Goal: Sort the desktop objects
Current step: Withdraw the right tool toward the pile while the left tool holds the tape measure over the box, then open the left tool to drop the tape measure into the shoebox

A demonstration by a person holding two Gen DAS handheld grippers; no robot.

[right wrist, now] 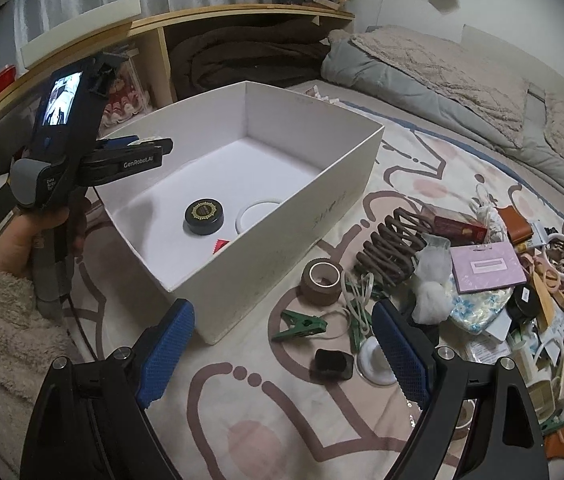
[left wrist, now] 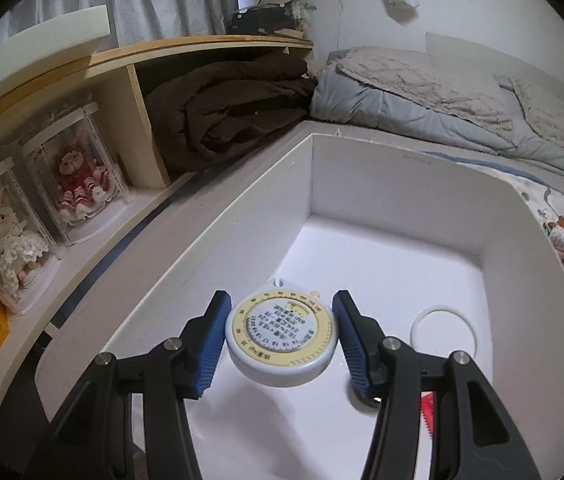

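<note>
My left gripper is shut on a round white tape measure with a yellow dial, and hangs inside the white box just above its floor. The right wrist view shows a hand holding that gripper over the left rim of the box. A black round tin, a white ring and a small red piece lie in the box. My right gripper stands open over the patterned bedspread in front of the box, holding nothing.
Right of the box lies a heap of small things: a brown tape roll, a green clothespin, a brown coil, a purple card, a small black case. A wooden shelf with boxed dolls runs along the left.
</note>
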